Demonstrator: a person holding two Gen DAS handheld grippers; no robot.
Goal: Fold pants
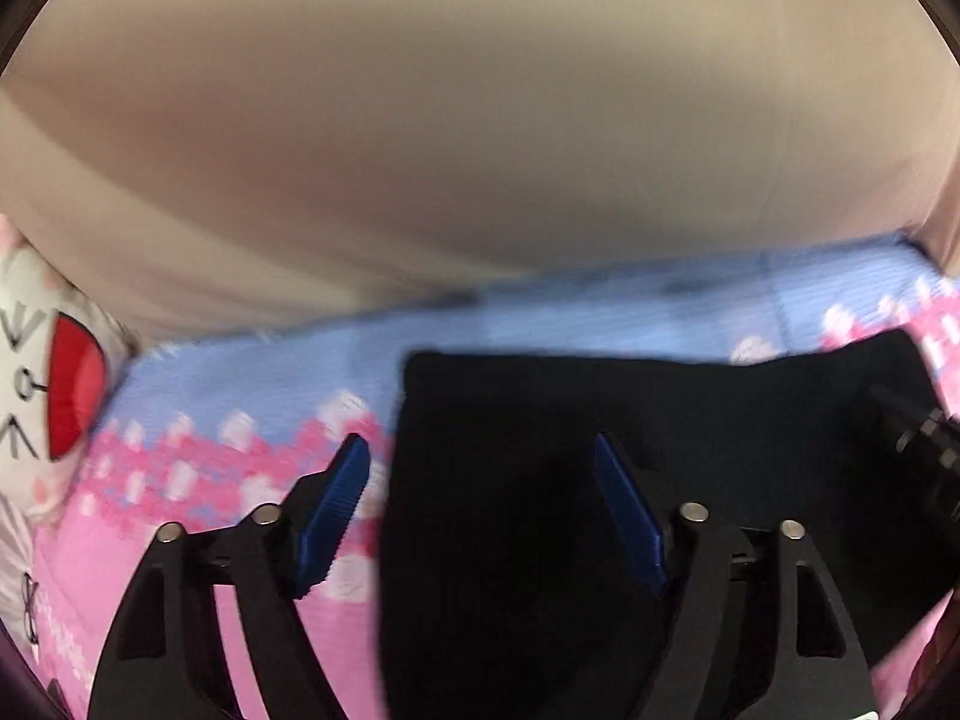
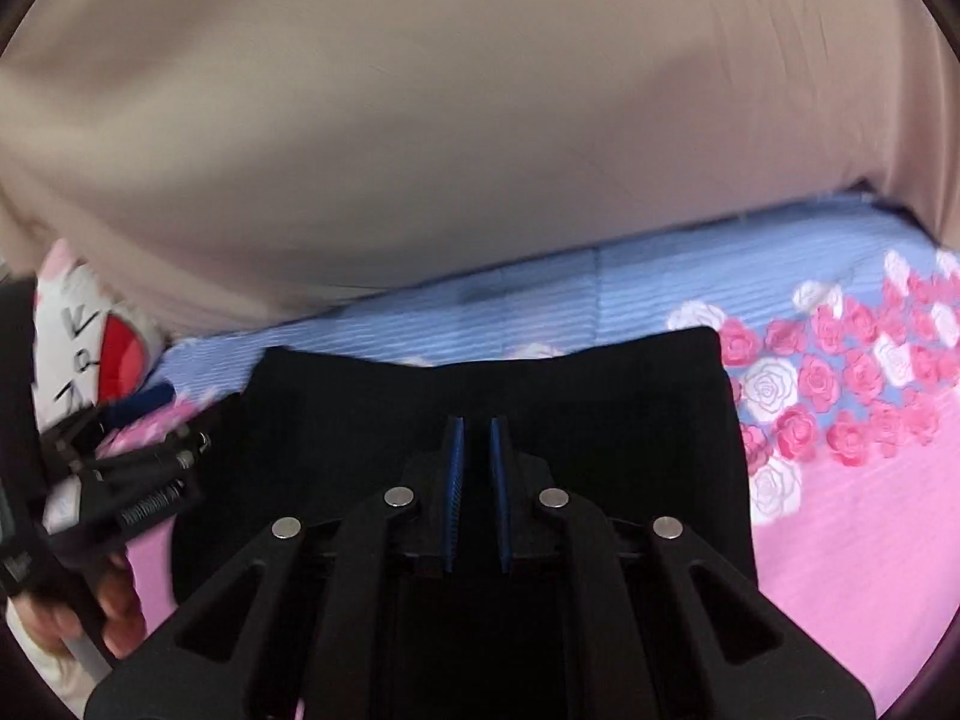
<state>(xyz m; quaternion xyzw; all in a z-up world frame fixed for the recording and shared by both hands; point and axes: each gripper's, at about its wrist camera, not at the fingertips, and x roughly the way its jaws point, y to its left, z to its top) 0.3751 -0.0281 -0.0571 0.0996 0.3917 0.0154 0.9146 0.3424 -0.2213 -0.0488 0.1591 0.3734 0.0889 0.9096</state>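
Above black pants (image 2: 492, 378), left gripper (image 1: 480, 510) spread, right gripper (image 2: 477, 480) closed empty

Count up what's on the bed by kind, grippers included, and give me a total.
Black pants: 1
Floral bedsheet: 1
White plush toy with red mouth: 1
Grippers: 2, the left gripper and the right gripper
Total: 5
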